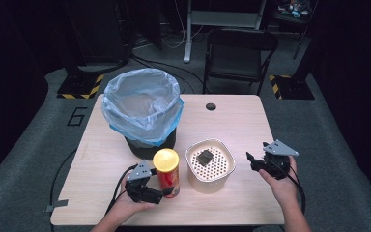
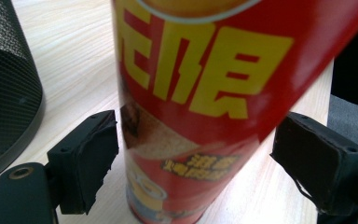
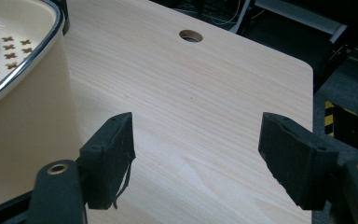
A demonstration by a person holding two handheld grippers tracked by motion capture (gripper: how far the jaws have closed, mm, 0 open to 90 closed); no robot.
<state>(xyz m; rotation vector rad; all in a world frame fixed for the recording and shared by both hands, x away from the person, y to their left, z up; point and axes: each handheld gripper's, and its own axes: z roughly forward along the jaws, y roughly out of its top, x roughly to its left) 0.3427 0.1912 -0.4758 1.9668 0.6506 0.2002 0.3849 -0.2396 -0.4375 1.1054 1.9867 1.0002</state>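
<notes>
Pale wooden table (image 1: 232, 121), dark lab behind.
Left gripper (image 1: 160, 194) jaws spread, straddling upright red yellow-lidded crisp can (image 1: 167, 173) for grasp; right gripper (image 1: 251, 159) spread, empty.

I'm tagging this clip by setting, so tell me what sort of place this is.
Probably a lab or recording studio, not a home: a lone table with a cable hole on grey carpet, hazard-striped stand bases, cables on the floor, and a folding chair amid dark surroundings.

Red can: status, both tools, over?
Left tool open, straddling red can, pads clear. Right tool open, empty, beside cream container. Bin behind can.
</notes>
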